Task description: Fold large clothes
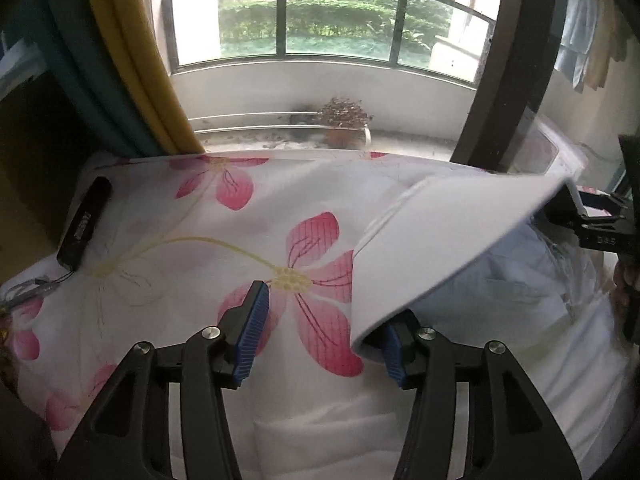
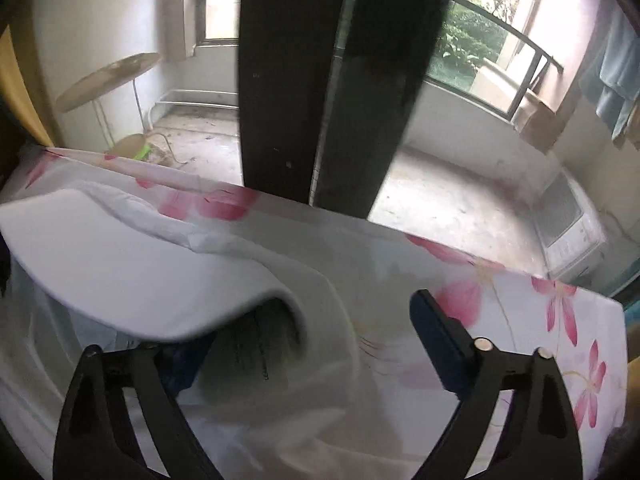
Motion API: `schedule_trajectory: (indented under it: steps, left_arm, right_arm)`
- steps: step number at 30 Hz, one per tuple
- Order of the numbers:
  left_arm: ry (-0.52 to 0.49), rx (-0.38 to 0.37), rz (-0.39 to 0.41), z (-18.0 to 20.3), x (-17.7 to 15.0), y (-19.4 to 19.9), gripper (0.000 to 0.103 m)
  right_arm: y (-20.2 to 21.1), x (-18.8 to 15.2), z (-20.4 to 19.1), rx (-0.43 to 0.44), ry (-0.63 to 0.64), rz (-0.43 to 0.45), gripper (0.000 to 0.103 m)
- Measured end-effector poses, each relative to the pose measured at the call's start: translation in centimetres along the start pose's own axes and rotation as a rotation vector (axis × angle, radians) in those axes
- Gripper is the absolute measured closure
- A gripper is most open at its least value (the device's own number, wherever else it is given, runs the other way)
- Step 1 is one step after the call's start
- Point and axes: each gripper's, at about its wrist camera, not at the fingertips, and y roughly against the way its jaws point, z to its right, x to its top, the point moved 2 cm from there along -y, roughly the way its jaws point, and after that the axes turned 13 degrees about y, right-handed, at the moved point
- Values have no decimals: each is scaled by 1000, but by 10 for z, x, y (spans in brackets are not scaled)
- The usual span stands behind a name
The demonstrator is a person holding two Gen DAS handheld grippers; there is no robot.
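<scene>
A floral bedsheet (image 1: pixel 200 240) covers the bed. On its right side lies a light blue garment (image 1: pixel 512 280), with a smooth white piece of clothing (image 1: pixel 440 232) raised above it. My left gripper (image 1: pixel 324 312) is open; its left pad (image 1: pixel 252 320) is bare and the white piece's near corner rests over its right pad. My right gripper (image 1: pixel 580 220) is at the white piece's far corner. In the right wrist view my right gripper (image 2: pixel 304 328) stands wide open. The white clothing (image 2: pixel 140 264), with an opening showing printed text, drapes over and hides its left finger.
A black device (image 1: pixel 84 224) with a cord lies at the bed's left edge. A yellow curtain (image 1: pixel 136 60) hangs behind it. A dark door frame (image 2: pixel 320 80) stands past the bed's far edge, with a balcony, a potted plant (image 1: pixel 344 120) and a white appliance (image 2: pixel 572 232) beyond.
</scene>
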Motion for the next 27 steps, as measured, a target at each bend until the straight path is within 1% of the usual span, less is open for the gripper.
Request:
schedule_trajectory:
  steps: [1,2,3,4,5,6,8,10,12,15,19,20,22,23,25,27]
  left_arm:
    - [-11,-3,0,2,1,1,46]
    - [-31,-17,2,5,3,4,46]
    - [-42,-23,2,8,4,4,46]
    - [-51,-28,0,10,5,6,46]
    - [-64,-48,1,13,7,10,46]
    - [-71,-71,3,15,7,13,46]
    - [-80,-111,7,18,9,21,46]
    - [-84,-136,22,20,11,30,46]
    - [-89,-159,30,22,12,36,46]
    - [-104,-158,46,23,12,44,46]
    - [-89,-234,60,20,16,57,46]
    - [-88,-238,74,20,19,60,46]
    - [-76,-222,84,21,26,54,44]
    - [-60,-211,75,19,29,47,43]
    - [-27,-206,34,22,39,26,43]
    - [-26,-215,-12,30,43,8,43]
  right_arm:
    - [3,-3,4,3,-2,3,17]
    - [5,-5,5,5,4,6,25]
    - [7,-5,6,2,14,12,40]
    - [9,-6,5,-2,26,21,51]
    - [12,-6,5,-6,45,32,73]
    - [12,-6,4,-2,57,43,86]
    - [14,-9,4,27,66,75,94]
    - [13,-12,1,34,85,86,96]
    - [16,-14,-2,48,94,105,99]
    - [30,-14,-5,4,130,152,99]
    - [54,-23,-2,-48,152,186,99]
    - [59,-28,-1,-58,156,186,99]
    - [62,-40,0,-61,160,168,99]
    - [61,-47,0,-54,161,151,99]
    - [60,-56,-2,-38,168,130,99]
    - [60,-65,-4,-25,172,107,98]
